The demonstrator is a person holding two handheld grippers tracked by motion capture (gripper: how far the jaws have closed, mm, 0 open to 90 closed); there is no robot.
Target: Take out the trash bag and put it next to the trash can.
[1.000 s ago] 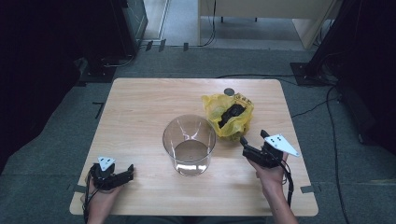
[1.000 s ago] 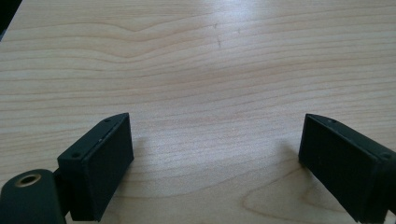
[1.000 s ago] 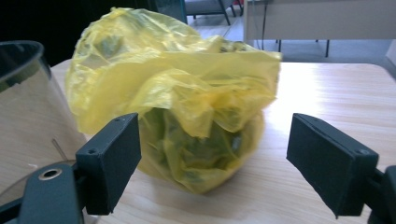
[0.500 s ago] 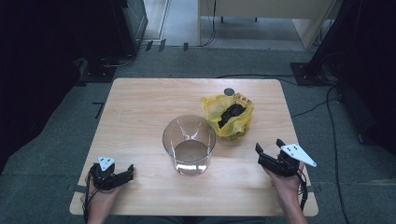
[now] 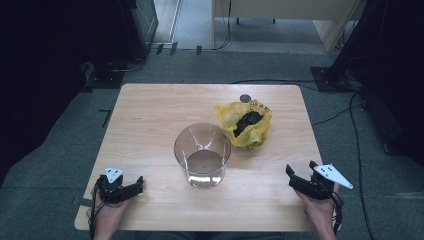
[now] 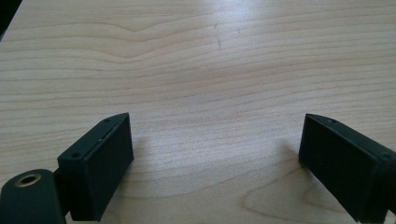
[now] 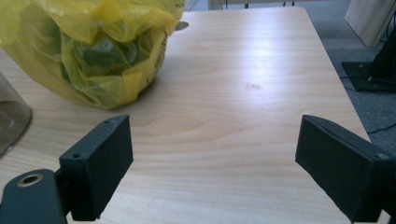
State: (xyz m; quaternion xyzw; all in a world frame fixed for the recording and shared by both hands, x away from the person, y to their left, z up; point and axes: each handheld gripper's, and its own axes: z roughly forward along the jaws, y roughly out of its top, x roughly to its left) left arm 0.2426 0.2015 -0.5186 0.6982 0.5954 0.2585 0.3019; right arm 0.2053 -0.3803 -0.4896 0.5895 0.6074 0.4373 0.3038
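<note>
Both claws, left [image 5: 131, 186] and right [image 5: 300, 179], spread, empty, on counter [image 5: 165, 115]. Bag [image 5: 245, 125]: light, limp, crinkly; pinch gathered top. Glass [image 5: 202, 155] likely fragile.

**Colours on the table**

The table [image 5: 150, 120] is pale wood with a wavy brown grain. The jar [image 5: 202, 155] is clear glass with white glints. The bag [image 5: 260, 131] is bright yellow with small dark print, and holds a black lump [image 5: 247, 121]. A grey disc [image 5: 245, 98] lies by the far edge. Both grippers [image 5: 131, 186] [image 5: 300, 181] are black, each topped by a pale grey plate. The floor [image 5: 50, 165] is grey-green.
</note>
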